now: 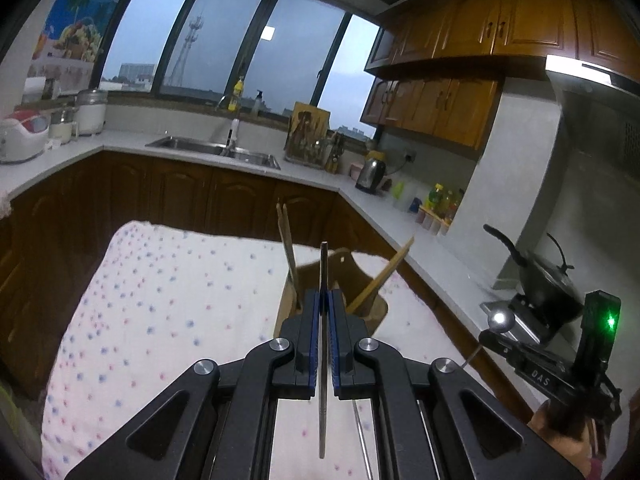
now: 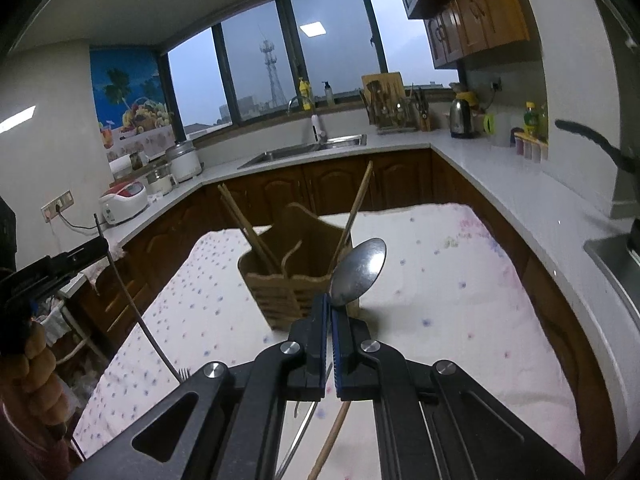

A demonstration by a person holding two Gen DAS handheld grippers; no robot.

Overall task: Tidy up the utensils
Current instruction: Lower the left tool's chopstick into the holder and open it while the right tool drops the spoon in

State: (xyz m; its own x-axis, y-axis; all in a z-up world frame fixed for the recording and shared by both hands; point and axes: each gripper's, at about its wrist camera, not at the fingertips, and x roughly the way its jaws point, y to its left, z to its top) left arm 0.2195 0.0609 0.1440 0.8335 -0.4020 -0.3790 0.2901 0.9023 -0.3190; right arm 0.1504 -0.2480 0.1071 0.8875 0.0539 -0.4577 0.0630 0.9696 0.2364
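The left tool point(image 1: 325, 312) tilts slightly downward over the bench point(image 1: 160, 300), its pads pinching a thin metal fork point(image 1: 322, 360) edge-on, handle end jutting forward (the tines show only in the right wrist view, low at the left). The right tool point(image 2: 331, 316) has the same pitch and is pressed together on a spoon point(image 2: 358, 272), bowl raised ahead of the fingers; its handle is hidden behind the fingers. Just beyond both stands a wooden holder point(image 2: 288, 280) with chopsticks point(image 2: 248, 228) leaning in it. On the right tool's body, seen from the left wrist, the letters "DAS" are readable. Labels on the far bottles are too small to make out.
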